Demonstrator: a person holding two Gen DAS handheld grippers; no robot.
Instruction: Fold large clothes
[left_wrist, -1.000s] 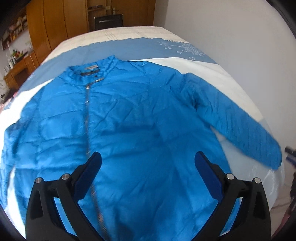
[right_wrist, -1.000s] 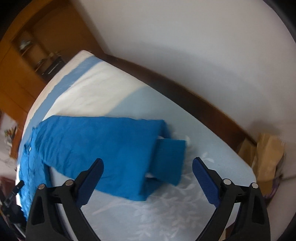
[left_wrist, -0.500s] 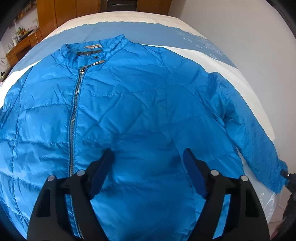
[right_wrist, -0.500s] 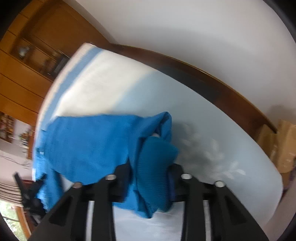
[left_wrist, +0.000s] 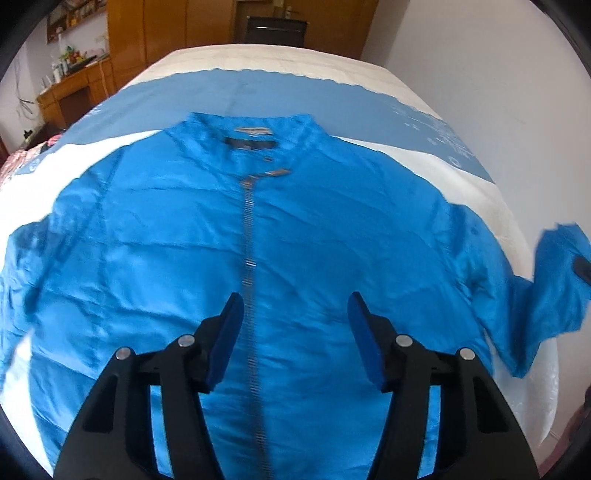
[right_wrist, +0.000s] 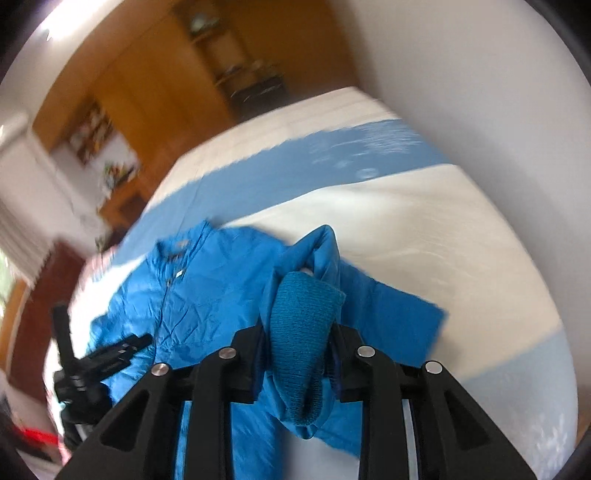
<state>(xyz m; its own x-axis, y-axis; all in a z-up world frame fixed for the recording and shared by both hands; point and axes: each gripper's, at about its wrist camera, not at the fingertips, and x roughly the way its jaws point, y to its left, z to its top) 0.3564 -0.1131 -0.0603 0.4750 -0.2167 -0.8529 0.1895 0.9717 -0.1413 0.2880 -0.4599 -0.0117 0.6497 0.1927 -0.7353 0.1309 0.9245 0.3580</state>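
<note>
Neck label (left_wrist: 254, 130): you can see it inside the collar of the jacket (left_wrist: 184, 240), but its print is too small and blurred for you to read.
Bedspread (left_wrist: 436, 127): the white marks on the blue band look like pattern only; you get no letters from them.
Elsewhere: nothing you can read.

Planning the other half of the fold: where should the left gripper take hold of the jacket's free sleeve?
Probably at the free sleeve's far end, coming from above at the bed's edge: it lies flat and spread out from the jacket, as the knit cuff end did for the right gripper.
</note>
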